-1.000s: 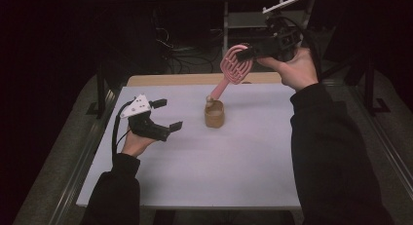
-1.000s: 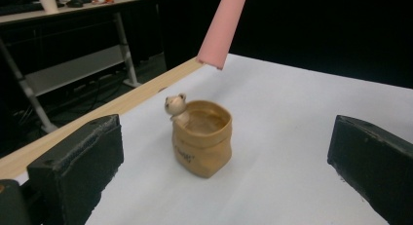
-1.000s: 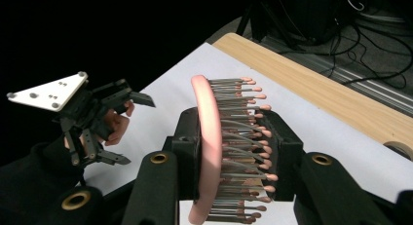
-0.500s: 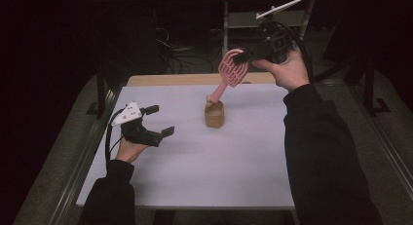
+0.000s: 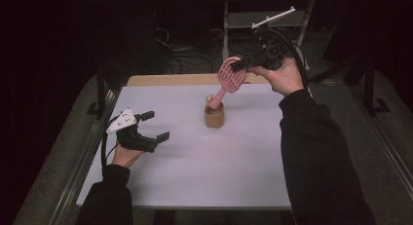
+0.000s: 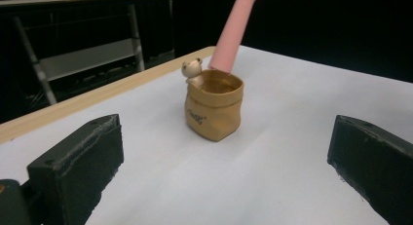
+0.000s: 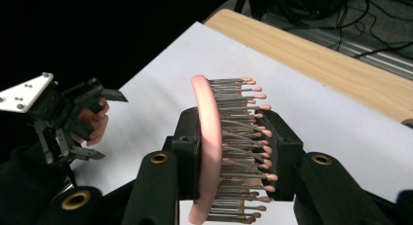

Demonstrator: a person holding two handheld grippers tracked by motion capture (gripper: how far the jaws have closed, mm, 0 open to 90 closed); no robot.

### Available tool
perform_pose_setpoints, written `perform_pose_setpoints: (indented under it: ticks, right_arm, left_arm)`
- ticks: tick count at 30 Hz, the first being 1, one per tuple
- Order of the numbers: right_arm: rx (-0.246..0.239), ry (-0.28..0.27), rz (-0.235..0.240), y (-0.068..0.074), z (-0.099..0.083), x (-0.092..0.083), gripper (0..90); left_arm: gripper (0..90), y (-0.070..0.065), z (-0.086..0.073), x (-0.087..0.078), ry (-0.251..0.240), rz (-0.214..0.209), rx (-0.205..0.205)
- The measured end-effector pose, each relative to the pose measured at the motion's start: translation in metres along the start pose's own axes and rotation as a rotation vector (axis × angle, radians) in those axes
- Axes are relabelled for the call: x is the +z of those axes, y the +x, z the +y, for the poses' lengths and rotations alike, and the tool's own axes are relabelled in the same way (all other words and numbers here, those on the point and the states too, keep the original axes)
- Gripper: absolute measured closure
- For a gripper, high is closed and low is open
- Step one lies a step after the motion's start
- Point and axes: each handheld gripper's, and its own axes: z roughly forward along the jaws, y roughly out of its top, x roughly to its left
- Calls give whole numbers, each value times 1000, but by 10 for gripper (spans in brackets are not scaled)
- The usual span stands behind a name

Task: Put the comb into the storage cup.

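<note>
Right claw [image 5: 238, 65] grips the pink hairbrush [image 5: 231, 76] by its head — handle slanting down-left into the small pot [image 5: 214, 117] mid-desk; left claw [image 5: 155, 126] waits open, nearer left.

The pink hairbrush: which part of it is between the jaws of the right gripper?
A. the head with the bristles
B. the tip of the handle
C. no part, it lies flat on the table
A: in the right gripper view the right gripper is shut on the bristled head of the pink hairbrush, while its handle end reaches down into the small tan pot.
</note>
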Motion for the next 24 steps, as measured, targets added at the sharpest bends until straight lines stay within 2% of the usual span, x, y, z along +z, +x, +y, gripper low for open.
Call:
perform_pose_setpoints:
  ticks: [7,11,13,24]
  right_arm:
    - [18,16,0,-8,-8,8,631]
    - [27,20,0,-12,-12,14,631]
    - [32,24,2,-14,-13,18,631]
    - [61,31,22,-25,-21,37,630]
  left_arm:
    - [0,4,-13,-8,-14,9,-45]
    - [0,6,-21,-14,-32,34,-71]
    - [0,7,-23,-16,-31,47,-77]
    - [0,4,-34,-27,-15,63,-78]
